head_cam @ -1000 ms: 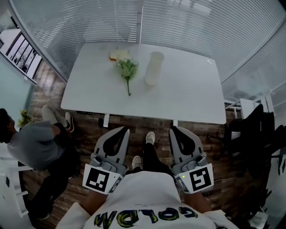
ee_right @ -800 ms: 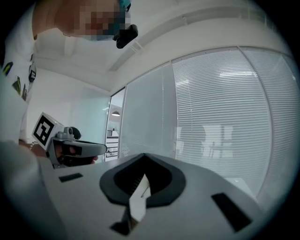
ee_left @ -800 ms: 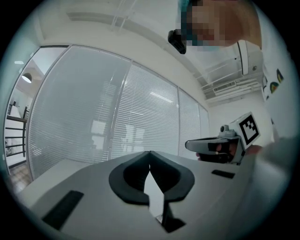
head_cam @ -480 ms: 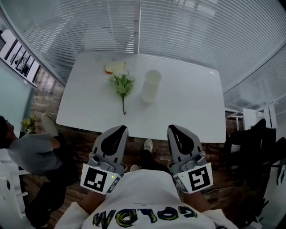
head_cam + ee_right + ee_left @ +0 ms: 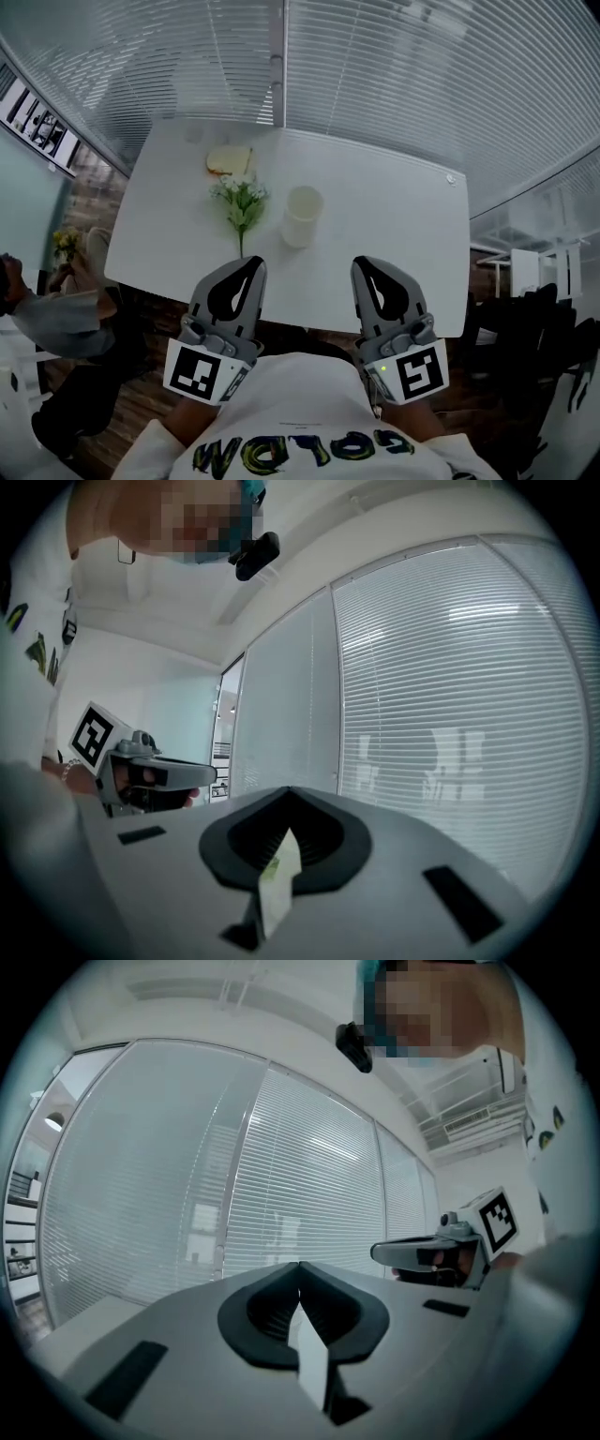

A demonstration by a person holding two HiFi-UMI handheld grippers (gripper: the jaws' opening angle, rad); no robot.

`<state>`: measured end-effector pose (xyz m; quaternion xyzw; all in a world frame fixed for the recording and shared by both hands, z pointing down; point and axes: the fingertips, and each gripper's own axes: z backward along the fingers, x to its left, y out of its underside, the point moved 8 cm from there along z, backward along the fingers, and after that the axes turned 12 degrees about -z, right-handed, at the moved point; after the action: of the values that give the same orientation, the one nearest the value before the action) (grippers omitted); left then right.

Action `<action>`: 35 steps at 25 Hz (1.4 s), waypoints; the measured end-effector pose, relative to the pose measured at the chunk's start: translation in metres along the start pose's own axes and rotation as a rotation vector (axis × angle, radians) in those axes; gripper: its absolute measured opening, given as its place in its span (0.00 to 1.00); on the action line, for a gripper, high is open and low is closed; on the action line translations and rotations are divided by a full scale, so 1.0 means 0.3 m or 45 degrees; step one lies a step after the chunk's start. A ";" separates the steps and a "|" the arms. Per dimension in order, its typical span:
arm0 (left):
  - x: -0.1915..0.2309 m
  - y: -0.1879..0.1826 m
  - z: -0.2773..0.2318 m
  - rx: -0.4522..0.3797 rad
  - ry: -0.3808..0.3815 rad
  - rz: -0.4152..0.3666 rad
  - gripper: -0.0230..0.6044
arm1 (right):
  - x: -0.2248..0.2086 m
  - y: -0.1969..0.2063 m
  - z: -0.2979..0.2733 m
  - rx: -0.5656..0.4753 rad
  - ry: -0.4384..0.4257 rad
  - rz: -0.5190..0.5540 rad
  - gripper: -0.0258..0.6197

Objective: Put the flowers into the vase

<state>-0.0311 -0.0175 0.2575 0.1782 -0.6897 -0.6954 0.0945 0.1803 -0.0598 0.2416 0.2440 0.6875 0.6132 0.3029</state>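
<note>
A small bunch of white flowers with green leaves [image 5: 240,201] lies on the white table [image 5: 394,234], stem toward me. Just to its right stands a white cylindrical vase [image 5: 302,216], upright. My left gripper [image 5: 253,262] is shut and empty, its tip at the table's near edge just below the flower stem. My right gripper [image 5: 363,262] is also shut and empty, at the near edge to the right of the vase. Both point level at the blinds: the left gripper [image 5: 300,1265] and right gripper [image 5: 286,789] views show shut jaws but neither the flowers nor the vase.
A pale flat bread-like thing [image 5: 229,160] lies behind the flowers. Slatted blinds [image 5: 375,84] close off the far side of the table. A person [image 5: 37,314] sits at the left by a yellow plant [image 5: 66,242]. Dark chairs [image 5: 530,319] stand at the right.
The table, flowers and vase have come closer in the head view. Both grippers have moved forward from above the floor to the table's near edge, still shut.
</note>
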 end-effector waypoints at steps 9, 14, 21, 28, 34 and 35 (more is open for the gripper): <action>0.115 0.033 -0.081 0.019 -0.002 0.005 0.06 | -0.042 0.013 -0.126 0.026 0.013 -0.029 0.05; 0.209 0.057 -0.077 0.045 0.034 0.023 0.06 | 0.014 0.010 -0.196 0.033 0.037 -0.055 0.05; 0.358 0.143 -0.070 0.123 0.088 0.070 0.08 | 0.127 0.067 -0.323 0.100 0.000 -0.114 0.07; 0.453 0.329 -0.091 0.264 0.137 0.171 0.15 | 0.209 0.203 -0.459 0.220 -0.072 -0.186 0.14; 0.488 0.508 -0.127 0.381 0.184 0.193 0.16 | 0.243 0.365 -0.573 0.339 -0.053 -0.252 0.17; 0.495 0.536 -0.135 0.399 0.194 0.192 0.16 | 0.239 0.394 -0.593 0.353 -0.040 -0.275 0.17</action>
<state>-0.1707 -0.1160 0.4002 0.1908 -0.7918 -0.5550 0.1694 -0.0013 -0.1175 0.3618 0.2176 0.7829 0.4726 0.3411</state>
